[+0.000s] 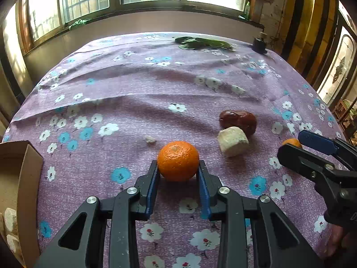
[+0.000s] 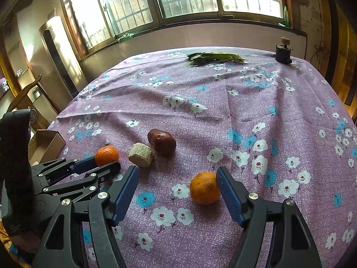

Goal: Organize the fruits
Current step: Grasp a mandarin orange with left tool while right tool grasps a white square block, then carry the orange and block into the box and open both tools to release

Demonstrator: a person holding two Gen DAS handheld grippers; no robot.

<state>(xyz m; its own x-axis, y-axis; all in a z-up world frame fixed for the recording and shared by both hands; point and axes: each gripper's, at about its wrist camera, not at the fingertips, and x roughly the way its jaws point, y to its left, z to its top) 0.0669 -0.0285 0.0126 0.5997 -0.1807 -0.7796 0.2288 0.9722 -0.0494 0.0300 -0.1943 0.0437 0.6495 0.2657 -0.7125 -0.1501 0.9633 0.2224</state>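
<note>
My left gripper [image 1: 178, 164] is shut on a small orange tangerine [image 1: 178, 157] that rests on the purple flowered tablecloth [image 1: 133, 93]; both blue pads press its sides. The right wrist view shows the same grip [image 2: 107, 162] on that tangerine [image 2: 106, 154]. My right gripper [image 2: 176, 170] is open. A second tangerine [image 2: 204, 191] lies on the cloth between its fingers, close against the right-hand pad [image 2: 227, 189] and far from the other. In the left wrist view this gripper [image 1: 290, 145] half hides that second tangerine [image 1: 291, 142].
A dark red date [image 1: 237, 121] and a pale rough block [image 1: 233, 141] lie together between the two tangerines. An open cardboard box [image 1: 29, 178] with pale pieces inside sits at the left table edge. Green leaves [image 1: 202, 42] and a small dark object [image 1: 260, 43] sit at the far edge.
</note>
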